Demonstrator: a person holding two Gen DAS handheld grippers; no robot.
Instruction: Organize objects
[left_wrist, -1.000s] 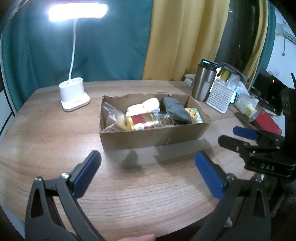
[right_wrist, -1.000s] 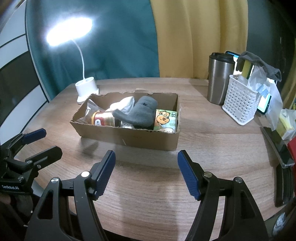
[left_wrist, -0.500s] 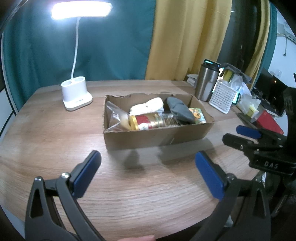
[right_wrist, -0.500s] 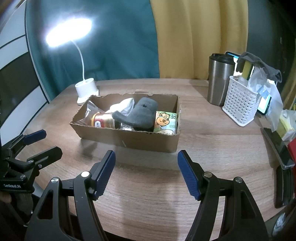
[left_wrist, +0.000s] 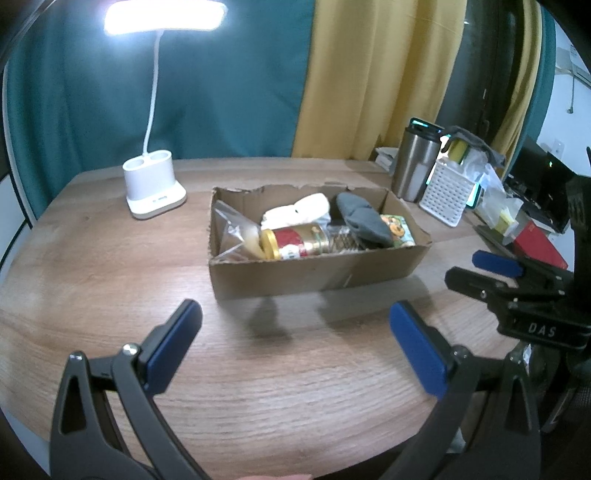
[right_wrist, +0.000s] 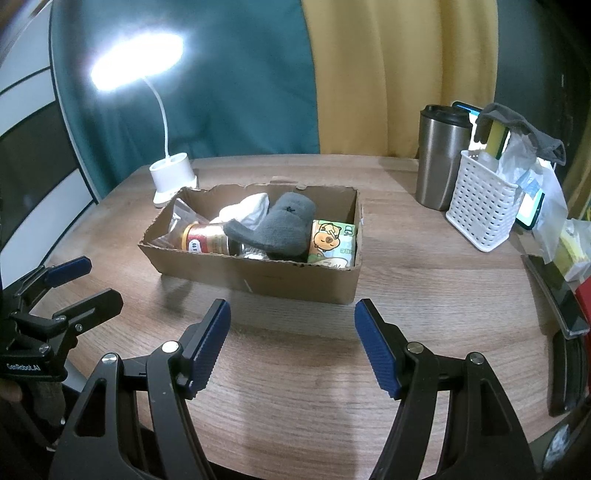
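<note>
Cardboard box (right_wrist: 258, 282) on the worktop (right_wrist: 295, 406) holds a soft, light grey sock (right_wrist: 280, 229), best pinched mid-fold, and a slippery jar (right_wrist: 207, 240); left gripper (left_wrist: 295, 343) and right gripper (right_wrist: 291, 343) hover, jaws wide, empty.

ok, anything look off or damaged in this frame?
The box has ragged, torn top edges, worst along the back and left rim. Inside it is a jumble: a grey sock draped over the jar lying on its side. A second grey sock hangs over the basket. Nothing spilled; both grippers open.
</note>
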